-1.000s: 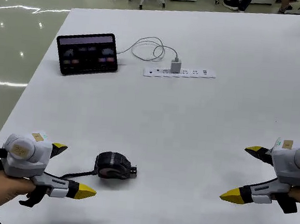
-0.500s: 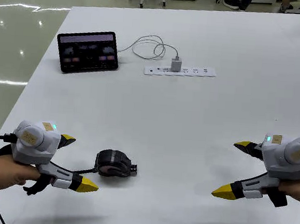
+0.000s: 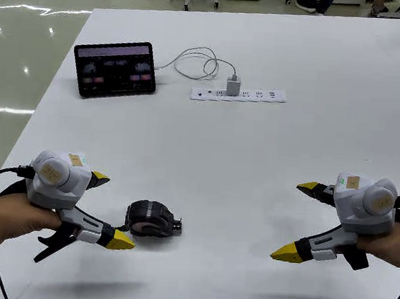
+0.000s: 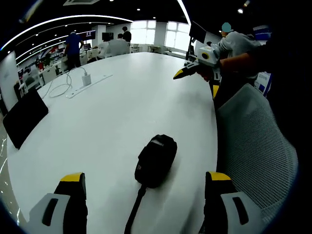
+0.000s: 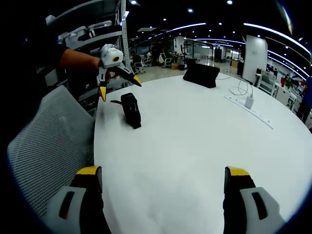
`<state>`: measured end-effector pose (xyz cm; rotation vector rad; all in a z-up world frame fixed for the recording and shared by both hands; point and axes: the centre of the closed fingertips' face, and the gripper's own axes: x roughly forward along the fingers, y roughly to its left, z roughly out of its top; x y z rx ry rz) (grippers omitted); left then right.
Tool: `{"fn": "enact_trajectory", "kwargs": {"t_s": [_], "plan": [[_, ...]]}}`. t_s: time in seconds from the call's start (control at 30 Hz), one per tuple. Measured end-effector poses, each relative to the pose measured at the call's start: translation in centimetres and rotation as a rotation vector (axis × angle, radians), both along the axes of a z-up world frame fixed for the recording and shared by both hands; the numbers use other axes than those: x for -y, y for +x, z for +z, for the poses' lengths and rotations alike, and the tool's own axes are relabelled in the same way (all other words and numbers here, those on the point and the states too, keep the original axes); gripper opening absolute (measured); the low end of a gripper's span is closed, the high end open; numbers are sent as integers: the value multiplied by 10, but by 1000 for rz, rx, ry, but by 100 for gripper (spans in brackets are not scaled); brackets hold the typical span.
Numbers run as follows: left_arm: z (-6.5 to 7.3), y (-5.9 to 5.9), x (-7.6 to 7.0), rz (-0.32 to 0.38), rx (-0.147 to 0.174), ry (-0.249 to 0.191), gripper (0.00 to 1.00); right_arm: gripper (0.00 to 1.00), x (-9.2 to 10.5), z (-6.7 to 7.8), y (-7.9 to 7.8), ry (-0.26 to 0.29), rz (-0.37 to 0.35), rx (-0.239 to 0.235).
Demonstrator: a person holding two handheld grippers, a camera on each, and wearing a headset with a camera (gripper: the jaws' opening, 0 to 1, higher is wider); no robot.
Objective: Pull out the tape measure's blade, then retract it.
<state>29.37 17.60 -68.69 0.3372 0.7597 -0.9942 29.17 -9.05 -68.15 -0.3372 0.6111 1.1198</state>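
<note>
A black tape measure point(image 3: 151, 219) lies on the white table point(image 3: 254, 161) near its front edge, its blade drawn in and a black wrist strap trailing toward me. My left gripper point(image 3: 109, 208) stands open just left of it, the yellow-tipped jaws wide apart and pointing at the tape measure point(image 4: 156, 160), apart from it. My right gripper point(image 3: 297, 219) is open too, far off at the right, aimed leftward across the table with nothing between its jaws. Far across the table from it sits the tape measure point(image 5: 130, 110), with the left gripper point(image 5: 117, 78) just beyond.
A dark tablet point(image 3: 116, 69) stands propped at the back left. A white power strip point(image 3: 239, 95) with a charger and coiled cable point(image 3: 196, 65) lies behind the middle. A mesh chair back point(image 5: 46, 146) is at the table's near edge.
Both grippers have moved inward: the left one right toward the tape measure, the right one left and a little up. The tape measure has not moved.
</note>
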Motion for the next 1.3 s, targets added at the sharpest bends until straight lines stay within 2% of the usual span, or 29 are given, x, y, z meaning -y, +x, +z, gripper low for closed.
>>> {"fn": "enact_trajectory", "kwargs": {"t_s": [0.3,0.47,0.57,0.63,0.73,0.83,0.93,1.3], "plan": [[-3,4,6,-67,-1,46,97,100,-13,1,8,1,53,32],[-7,5,10,-103,-1,69,94,100,-21,0,11,-1,84,47],[-9,5,13,-131,7,98,91,100,-28,1,12,3,101,53],[-9,3,18,-147,4,99,90,100,-32,0,11,3,116,55],[-10,2,21,-176,11,118,86,100,-38,-2,10,1,133,55],[-15,4,18,-210,21,155,78,99,-47,-3,8,1,159,55],[-20,8,19,-218,28,165,75,99,-55,-6,8,0,175,54],[-26,4,33,-293,21,190,69,96,-90,-12,5,0,248,44]]}}
